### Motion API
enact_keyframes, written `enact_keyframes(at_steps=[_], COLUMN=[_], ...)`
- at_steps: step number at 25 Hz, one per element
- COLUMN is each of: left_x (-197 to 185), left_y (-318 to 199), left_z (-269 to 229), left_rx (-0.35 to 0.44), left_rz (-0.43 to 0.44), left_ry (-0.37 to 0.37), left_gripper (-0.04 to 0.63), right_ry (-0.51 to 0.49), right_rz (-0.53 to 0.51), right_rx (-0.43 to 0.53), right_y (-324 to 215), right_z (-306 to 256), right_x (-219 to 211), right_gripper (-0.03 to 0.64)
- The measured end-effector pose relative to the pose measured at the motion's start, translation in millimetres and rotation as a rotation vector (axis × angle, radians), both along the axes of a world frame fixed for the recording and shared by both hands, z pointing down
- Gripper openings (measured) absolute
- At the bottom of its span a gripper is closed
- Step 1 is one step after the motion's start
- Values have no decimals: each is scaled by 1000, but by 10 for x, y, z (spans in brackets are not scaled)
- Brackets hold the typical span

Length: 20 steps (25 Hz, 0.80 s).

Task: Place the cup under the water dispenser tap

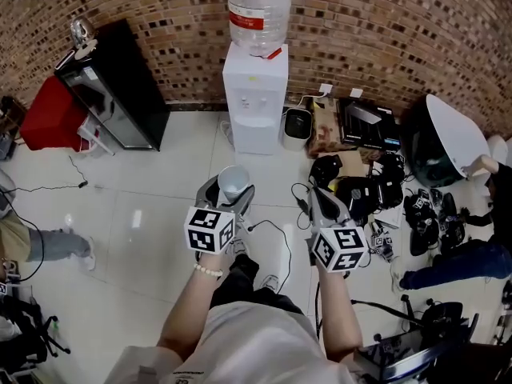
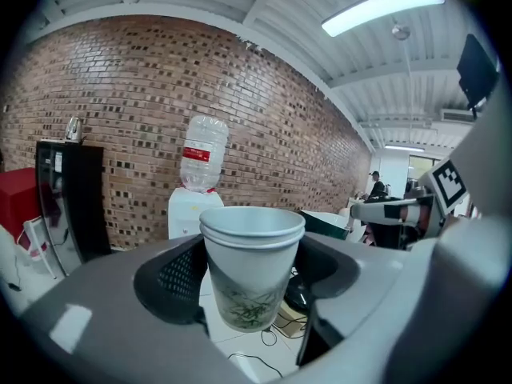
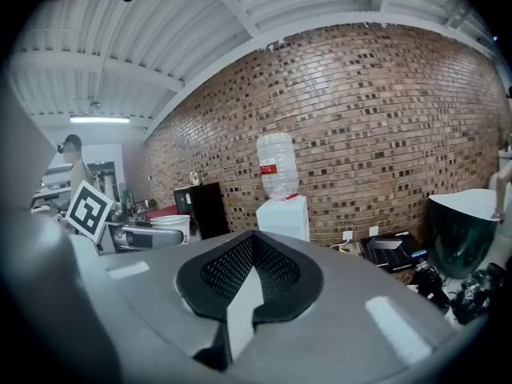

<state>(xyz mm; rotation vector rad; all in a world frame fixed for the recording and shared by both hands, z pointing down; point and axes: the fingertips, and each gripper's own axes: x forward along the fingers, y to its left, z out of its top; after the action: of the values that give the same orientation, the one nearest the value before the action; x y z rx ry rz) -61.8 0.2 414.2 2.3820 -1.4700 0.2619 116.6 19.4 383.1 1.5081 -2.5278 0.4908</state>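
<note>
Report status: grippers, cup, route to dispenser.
Left gripper shut on paper cup, upright. Right gripper shut, empty. Water dispenser ahead, cup not yet under it. Loose cable on floor.

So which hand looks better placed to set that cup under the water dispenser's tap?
Left. The left gripper is already closed on the cup and holds it upright, with the water dispenser straight ahead. The right gripper is shut with nothing in it.

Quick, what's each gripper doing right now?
Left gripper: closed on the paper cup.
Right gripper: closed, nothing in it.
</note>
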Motion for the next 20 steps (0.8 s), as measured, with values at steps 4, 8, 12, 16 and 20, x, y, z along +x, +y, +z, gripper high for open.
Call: enact_keyframes(at_steps=[4, 8, 12, 16, 20], left_x=[-51, -178, -254, -297, -283], left_y=[-458, -926, -1370, -1692, -1960], left_z=[216, 370, 539, 736, 953], left_rx=[3, 23, 35, 23, 13], left_rz=[32, 40, 69, 95, 100], left_ry=[8, 23, 16, -1, -11], left_gripper=[347, 347, 347, 347, 347], right_ry=[13, 24, 30, 32, 30], right_rz=[21, 44, 71, 82, 90], right_rx=[-30, -55, -69, -81, -94], right_y=[-375, -785, -1190, -1480, -1696], right_z=[134, 224, 315, 464, 645], right_x=[-127, -255, -370, -498, -501], right_gripper=[0, 0, 0, 0, 0])
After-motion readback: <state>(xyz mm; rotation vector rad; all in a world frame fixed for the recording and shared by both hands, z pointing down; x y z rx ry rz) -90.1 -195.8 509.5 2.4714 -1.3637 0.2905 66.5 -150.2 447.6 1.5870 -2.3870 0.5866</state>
